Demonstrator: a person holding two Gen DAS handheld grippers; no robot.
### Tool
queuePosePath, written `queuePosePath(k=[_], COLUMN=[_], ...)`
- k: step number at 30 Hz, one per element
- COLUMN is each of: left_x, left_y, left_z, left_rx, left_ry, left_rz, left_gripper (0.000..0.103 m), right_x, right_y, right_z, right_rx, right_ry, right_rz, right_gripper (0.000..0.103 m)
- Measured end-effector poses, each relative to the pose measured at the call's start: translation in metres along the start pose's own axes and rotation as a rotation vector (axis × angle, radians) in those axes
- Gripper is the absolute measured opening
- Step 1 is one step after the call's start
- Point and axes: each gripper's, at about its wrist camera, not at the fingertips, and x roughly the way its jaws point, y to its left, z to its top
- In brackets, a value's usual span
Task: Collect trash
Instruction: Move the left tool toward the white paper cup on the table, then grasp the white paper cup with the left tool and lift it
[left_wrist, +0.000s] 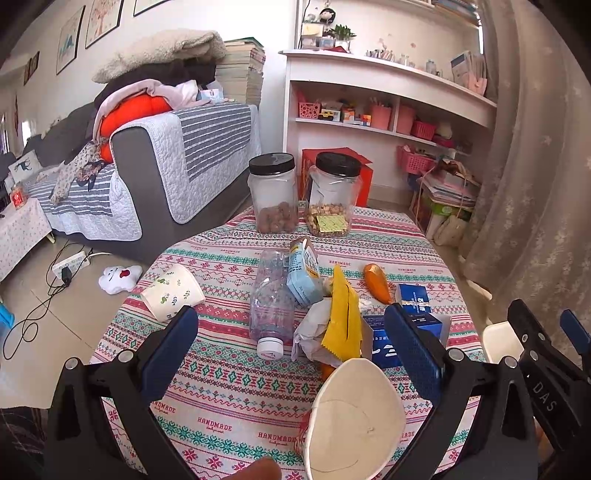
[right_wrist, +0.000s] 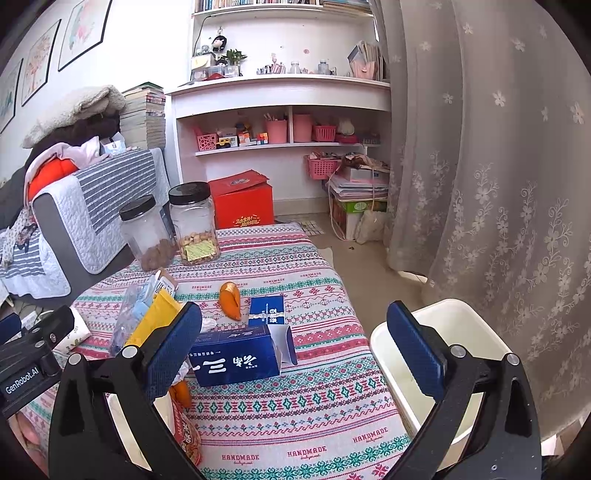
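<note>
I have both tools hovering over the desk (right_wrist: 295, 413) with nothing in them: the left gripper (left_wrist: 291, 354) is spread wide above the litter heap, and the right gripper (right_wrist: 295, 343) is spread just as wide, framing the blue carton (right_wrist: 236, 358). The trash sits bunched toward the near edge: a crushed plastic bottle (left_wrist: 271, 299), a light-blue drink carton (left_wrist: 304, 275) leaning on it, a yellow wrapper (left_wrist: 343, 325) over crumpled paper (left_wrist: 312, 332), orange peel (left_wrist: 376, 282), a paper cup on its side (left_wrist: 171, 295) near the left edge, and a white paper bowl (left_wrist: 354, 417) closest to me. The white bin (right_wrist: 461, 332) stands off the right edge, beside the curtain. My worry is the pile itself: closing on the wrapper could drag the bottle or carton along and roll them off the edge. The bottle is round and slick, so it may squirt out of a pinch. The two snack jars (left_wrist: 273, 192) at the far edge aren't trash, and a careless sweep could knock them.
</note>
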Motion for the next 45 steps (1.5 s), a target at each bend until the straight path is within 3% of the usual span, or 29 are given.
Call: queuePosePath(k=[17,27,34,40,45], left_x=[0.008,0.026,0.074,0.135,0.184], left_y=[0.002,0.012,0.042,0.079,0.123], left_z=[-0.002,-0.002,0.026,0.043,0.037], left_rx=[-0.006,-0.026,0.031,0.251,0.185], left_ry=[0.024,0.080,0.231,0.407,0.561], left_rz=[0.006,0.033,0.127,0.251,0.212], left_gripper=[0.098,0.097,0.097,0.097,0.097], right_x=[0.007,0.020,0.036,0.053,0.067], right_y=[0.004,0.012,0.016,0.020,0.019], right_z=[-0.005,-0.005,-0.006,-0.006,-0.003], right_rx=[-0.012,-0.040,-0.029,-0.009,-0.015], right_ry=[0.007,0.079,0.141,0.219,0.251], right_rz=[-0.006,-0.007,0.034,0.067,0.057], right_gripper=[0.096,0.096,0.096,0.096,0.096])
